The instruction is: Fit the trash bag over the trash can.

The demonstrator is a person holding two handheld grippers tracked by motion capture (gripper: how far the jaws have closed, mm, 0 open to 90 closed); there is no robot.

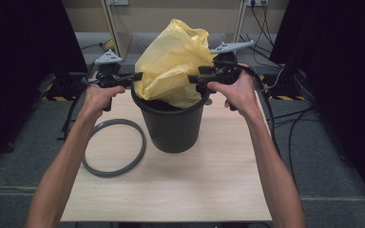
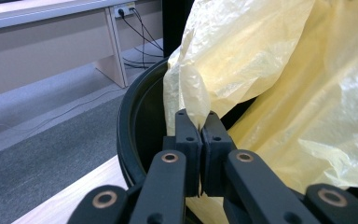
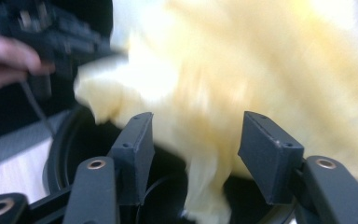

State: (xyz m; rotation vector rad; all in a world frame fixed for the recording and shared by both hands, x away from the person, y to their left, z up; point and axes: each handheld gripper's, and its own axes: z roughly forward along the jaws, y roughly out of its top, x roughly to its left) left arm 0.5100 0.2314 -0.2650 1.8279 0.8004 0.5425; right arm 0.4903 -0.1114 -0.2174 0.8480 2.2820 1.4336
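Bench (image 1: 209,190): pale wood, nearest.
Grey ring (image 1: 114,147): flat on bench, just left of bin.
Bin (image 1: 172,128): black, upright, mid-bench.
Yellow bag (image 1: 173,64): bunched in bin mouth, billowing above rim (crumpled, thin plastic).
Left gripper (image 2: 202,128): at bin's left rim, jaws pinched together on bag edge.
Right gripper (image 3: 196,140): at right rim, jaws parted, bag between, pads not pressing (blurred).
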